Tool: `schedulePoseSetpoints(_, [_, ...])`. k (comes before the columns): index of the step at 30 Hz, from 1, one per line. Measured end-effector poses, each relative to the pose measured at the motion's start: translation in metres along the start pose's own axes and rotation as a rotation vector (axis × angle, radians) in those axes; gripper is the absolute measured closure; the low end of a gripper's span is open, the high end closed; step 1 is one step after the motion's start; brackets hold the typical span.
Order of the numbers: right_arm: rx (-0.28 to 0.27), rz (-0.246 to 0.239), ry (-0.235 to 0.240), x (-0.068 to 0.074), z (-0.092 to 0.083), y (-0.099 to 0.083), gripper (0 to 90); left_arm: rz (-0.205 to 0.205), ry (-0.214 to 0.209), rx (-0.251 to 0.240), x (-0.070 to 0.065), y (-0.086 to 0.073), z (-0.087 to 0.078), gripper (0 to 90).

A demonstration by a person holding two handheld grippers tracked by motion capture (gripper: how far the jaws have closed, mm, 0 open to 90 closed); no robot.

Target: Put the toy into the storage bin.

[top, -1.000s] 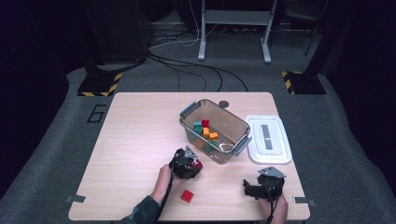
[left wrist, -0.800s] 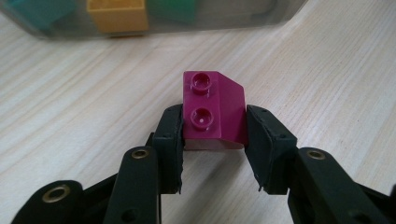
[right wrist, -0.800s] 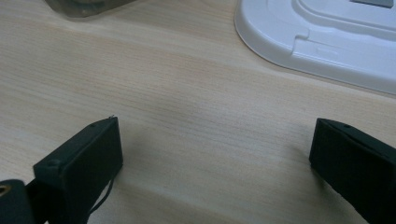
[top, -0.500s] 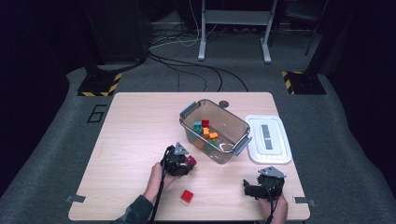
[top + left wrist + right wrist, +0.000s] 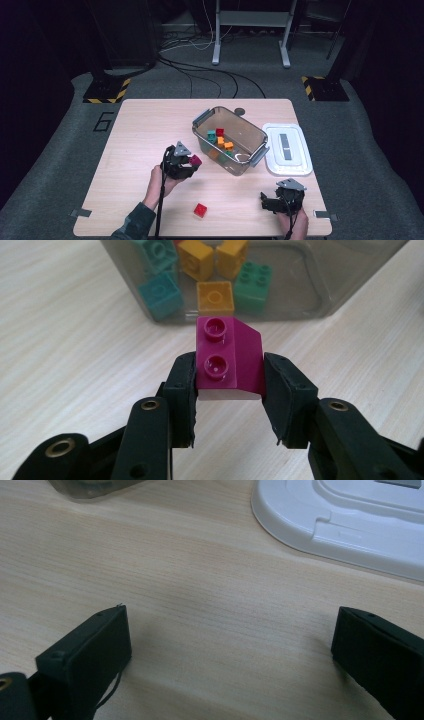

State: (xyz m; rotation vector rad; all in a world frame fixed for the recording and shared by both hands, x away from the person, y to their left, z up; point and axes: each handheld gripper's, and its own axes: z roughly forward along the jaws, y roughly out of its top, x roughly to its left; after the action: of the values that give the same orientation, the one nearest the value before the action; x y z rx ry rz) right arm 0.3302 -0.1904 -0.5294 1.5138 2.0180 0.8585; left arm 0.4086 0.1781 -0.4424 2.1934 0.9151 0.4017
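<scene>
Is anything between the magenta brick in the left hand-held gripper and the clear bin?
Nothing visible. The left hand-held gripper holds the magenta brick just short of the clear bin, with bare table between. Only the bin's near wall must be cleared; its top is open.

A black "6" on the grey floor mat [image 5: 102,121].

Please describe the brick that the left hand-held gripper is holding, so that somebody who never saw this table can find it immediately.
Start at the clear plastic bin in the middle of the wooden table. Just beside its near left corner, the left hand-held gripper clamps a magenta brick above the tabletop. It alone is magenta, with two studs and one sloped side; the red brick lies loose on the table.
</scene>
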Motion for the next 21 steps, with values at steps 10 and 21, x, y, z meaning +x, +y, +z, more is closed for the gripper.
schedulePoseSetpoints(10, [0.0,-0.001,0.0,0.0,0.0,0.0,1.5,0.006,0.036,-0.032,0.01,0.015,-0.019,58.6])
schedulePoseSetpoints(21, [0.0,0.0,0.0,0.0,0.0,0.0,1.5,0.009,0.066,-0.058,0.02,0.031,-0.033,58.6])
